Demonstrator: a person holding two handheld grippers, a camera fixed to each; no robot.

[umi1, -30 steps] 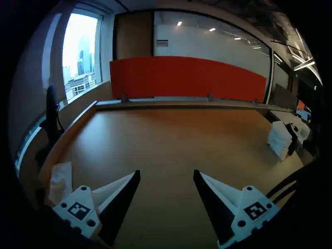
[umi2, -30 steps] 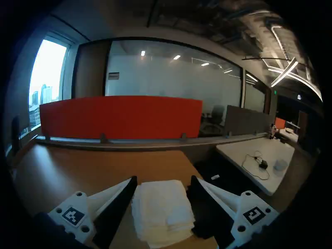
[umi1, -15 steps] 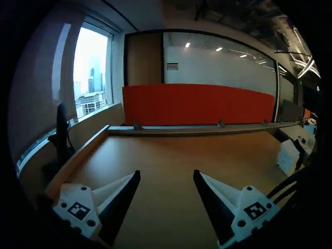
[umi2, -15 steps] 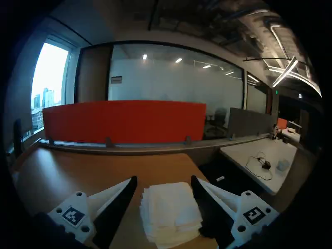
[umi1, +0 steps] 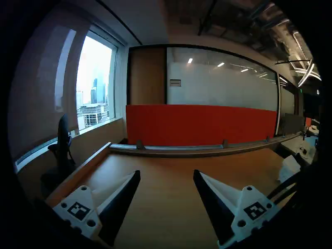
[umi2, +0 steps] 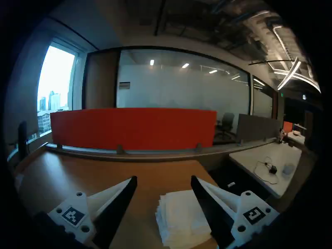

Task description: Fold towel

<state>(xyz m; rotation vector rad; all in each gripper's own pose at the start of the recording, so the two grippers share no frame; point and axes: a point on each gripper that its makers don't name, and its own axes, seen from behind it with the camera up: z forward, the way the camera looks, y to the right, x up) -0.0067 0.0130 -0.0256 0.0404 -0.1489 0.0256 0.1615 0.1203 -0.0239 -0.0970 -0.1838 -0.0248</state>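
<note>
While both pairs of fingers stand spread wide with nothing between the tips, the right gripper (umi2: 163,177) hangs over a stack of white towels (umi2: 182,216) — already folded, by the look of it — lying near the edge of the wooden desk (umi2: 74,174), a drop just beyond. The left gripper (umi1: 166,172) faces bare desktop and the red divider (umi1: 199,124), well apart from the stack. Coming down from here, I'd worry the right fingers pinch several layers at once, or nudge the whole pile toward that edge and off it.

White folded towels (umi2: 182,218), neatly stacked, flat on the desk (umi2: 83,178)
</note>
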